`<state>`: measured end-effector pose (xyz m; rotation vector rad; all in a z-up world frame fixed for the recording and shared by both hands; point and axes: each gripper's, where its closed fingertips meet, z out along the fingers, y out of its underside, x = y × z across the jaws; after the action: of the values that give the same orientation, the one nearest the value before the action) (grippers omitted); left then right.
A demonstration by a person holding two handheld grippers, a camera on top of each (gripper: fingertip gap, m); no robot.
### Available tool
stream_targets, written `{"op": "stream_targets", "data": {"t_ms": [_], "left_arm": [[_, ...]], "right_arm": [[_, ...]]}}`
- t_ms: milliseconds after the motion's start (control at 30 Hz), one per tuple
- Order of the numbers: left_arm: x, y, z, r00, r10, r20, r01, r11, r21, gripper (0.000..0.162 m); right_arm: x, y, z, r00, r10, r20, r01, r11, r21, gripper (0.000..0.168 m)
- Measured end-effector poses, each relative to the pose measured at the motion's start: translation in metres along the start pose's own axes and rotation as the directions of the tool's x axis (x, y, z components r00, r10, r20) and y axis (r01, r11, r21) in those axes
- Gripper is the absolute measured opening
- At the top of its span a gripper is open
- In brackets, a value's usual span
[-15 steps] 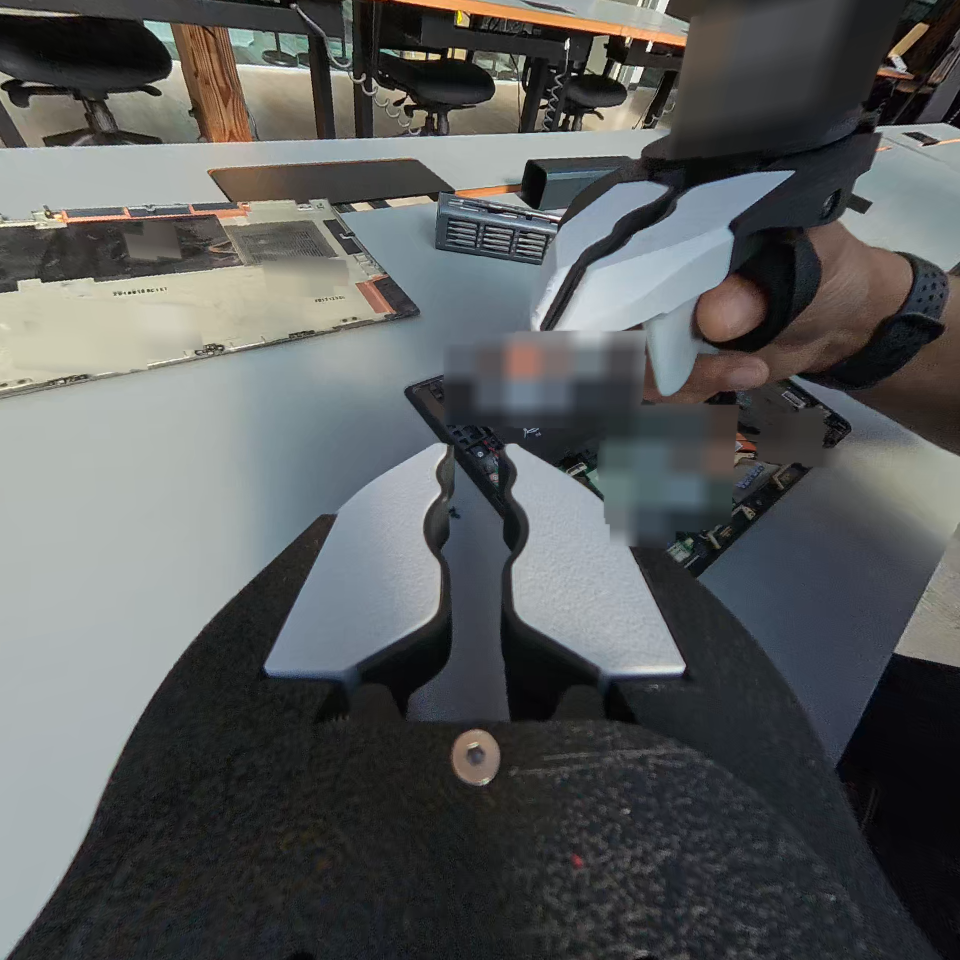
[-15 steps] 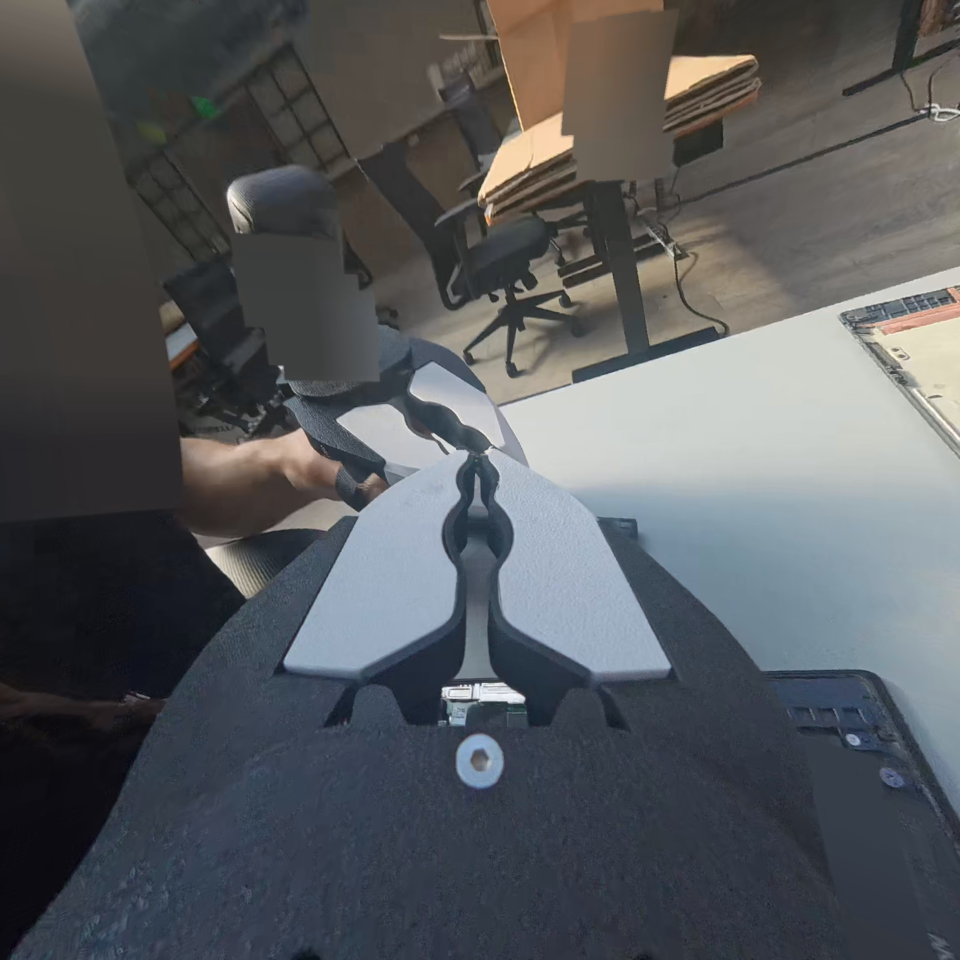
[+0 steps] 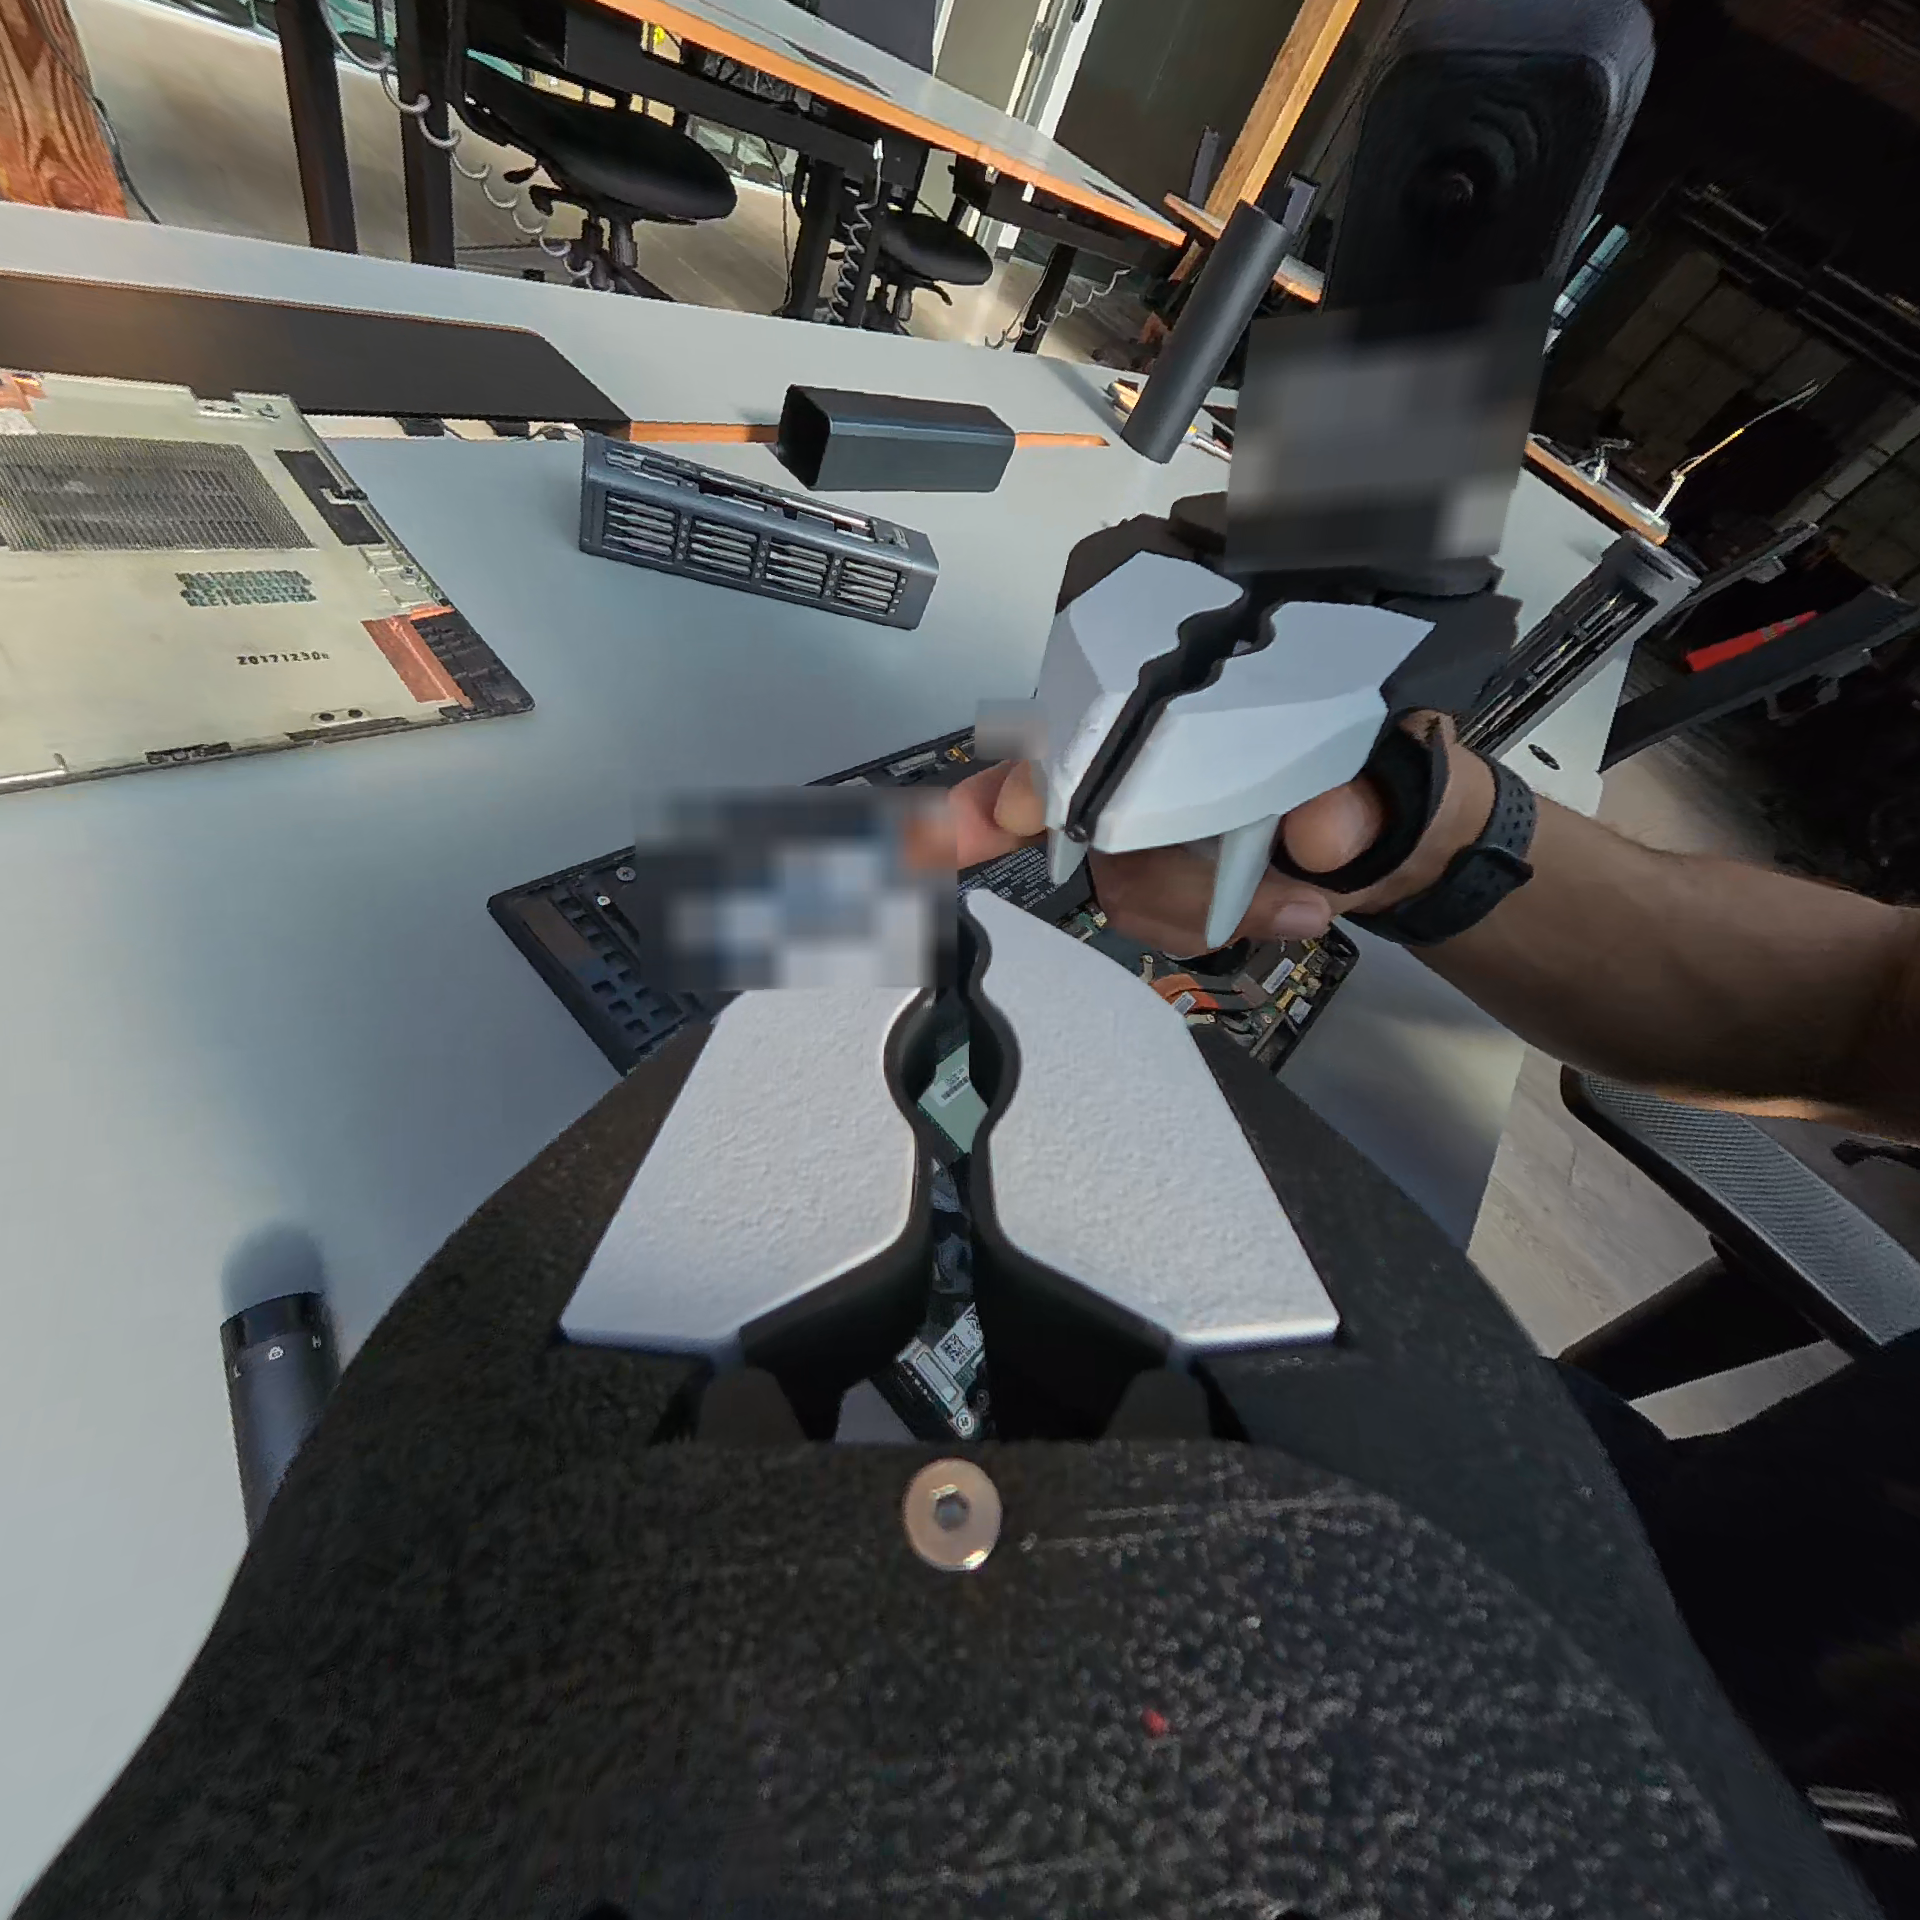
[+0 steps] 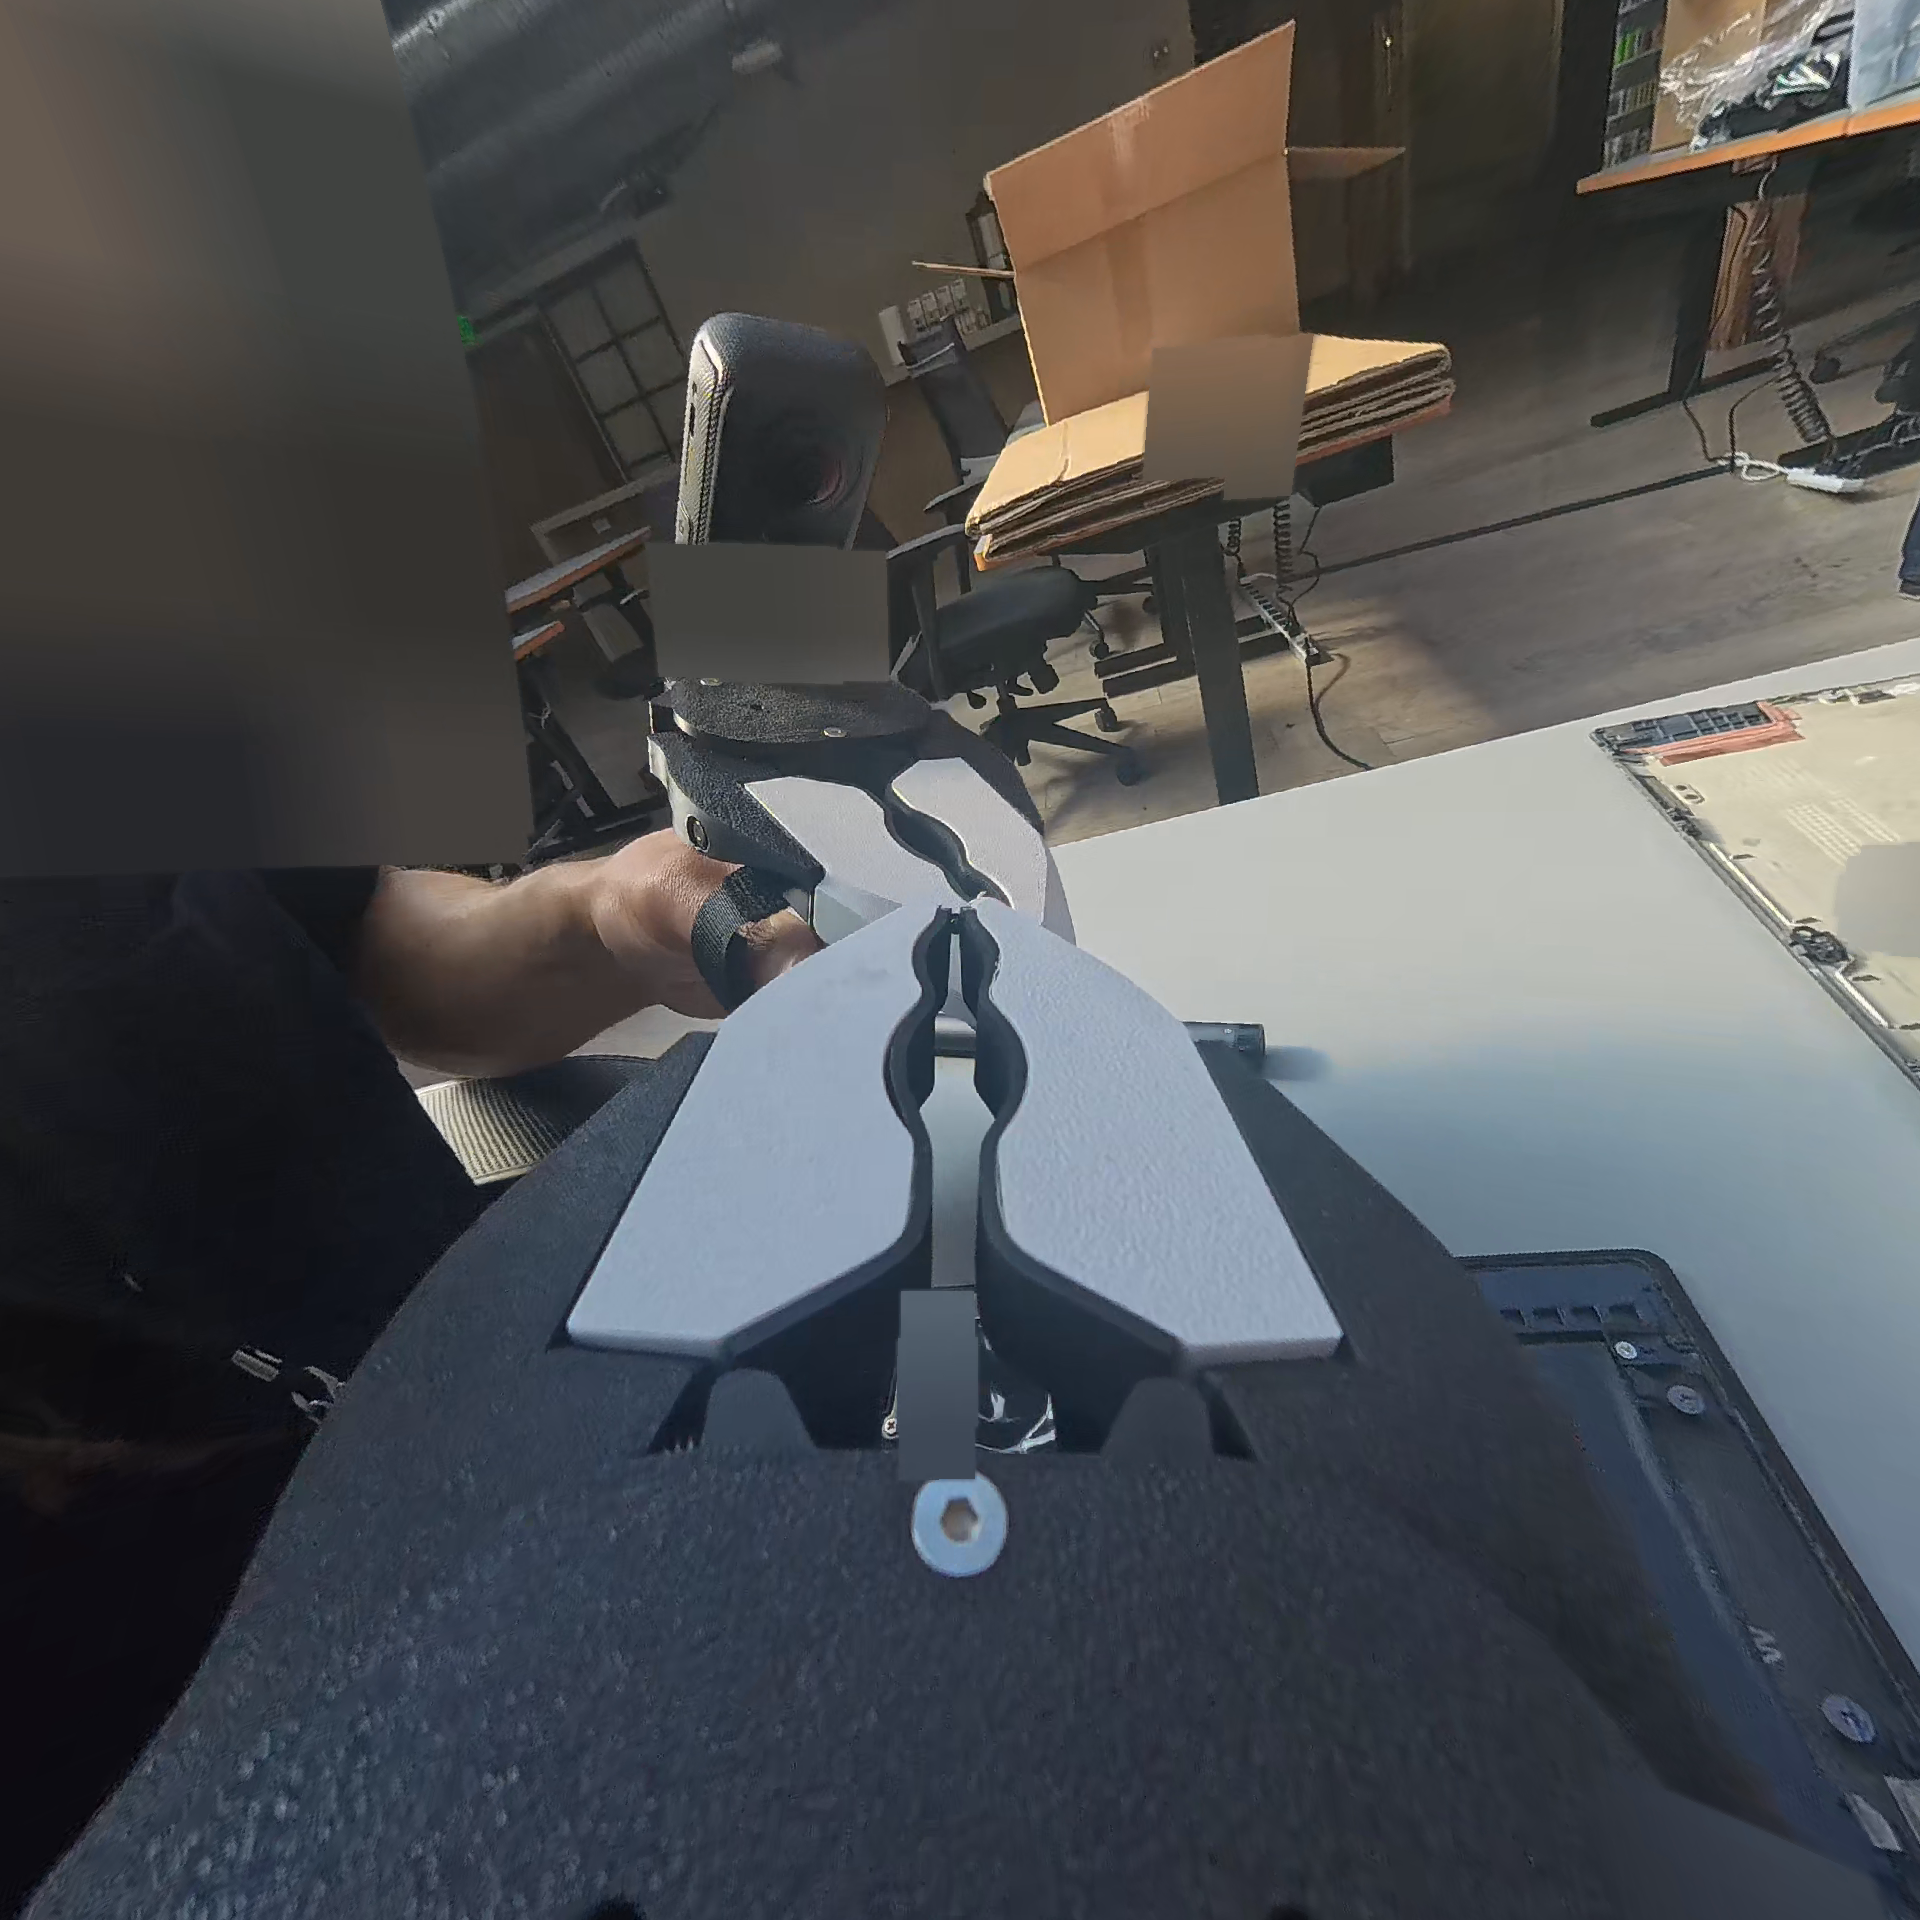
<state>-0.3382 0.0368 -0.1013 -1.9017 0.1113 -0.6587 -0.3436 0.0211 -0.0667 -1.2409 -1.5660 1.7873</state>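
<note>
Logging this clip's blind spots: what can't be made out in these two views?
- Left gripper tip: left wrist view, mosaic patch covers it; any grasp cannot be told.
- Opened black laptop base: both views, gripper bodies hide most of it.
- Dark cylindrical tool on the grey table: its lower end is hidden behind the gripper body.

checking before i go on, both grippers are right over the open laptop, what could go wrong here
1. The shut left gripper and right gripper hang close over the open laptop; a dip could scrape its exposed board.
2. Their tips nearly meet, so they may knock together.
3. The black cylinder by the table edge could roll off.
</note>
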Motion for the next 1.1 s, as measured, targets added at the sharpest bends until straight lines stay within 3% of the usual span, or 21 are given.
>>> {"op": "stream_targets", "data": {"t_ms": [233, 667, 1000, 1100], "left_arm": [[0.007, -0.006, -0.002, 0.995, -0.059, -0.076, 0.06, 0.998, 0.016, 0.0], [0.0, -0.005, -0.016, 0.983, -0.128, -0.134, 0.137, 0.989, 0.056, 0.0], [-0.003, -0.009, -0.033, 0.97, -0.139, -0.2, 0.162, 0.982, 0.102, 0.0], [0.002, -0.011, -0.038, 0.953, -0.158, -0.26, 0.189, 0.977, 0.101, 0.007]], "right_arm": [[-0.006, -0.005, 0.004, 0.998, -0.059, 0.03, 0.058, 0.998, 0.035, 0.001], [0.004, 0.011, 0.016, 0.985, -0.173, -0.019, 0.17, 0.98, -0.101, 0.001], [0.005, 0.012, 0.027, 0.974, -0.227, -0.005, 0.224, 0.966, -0.132, 0.001], [0.002, 0.012, 0.029, 0.971, -0.239, 0.009, 0.238, 0.963, -0.129, 0.001]]}}
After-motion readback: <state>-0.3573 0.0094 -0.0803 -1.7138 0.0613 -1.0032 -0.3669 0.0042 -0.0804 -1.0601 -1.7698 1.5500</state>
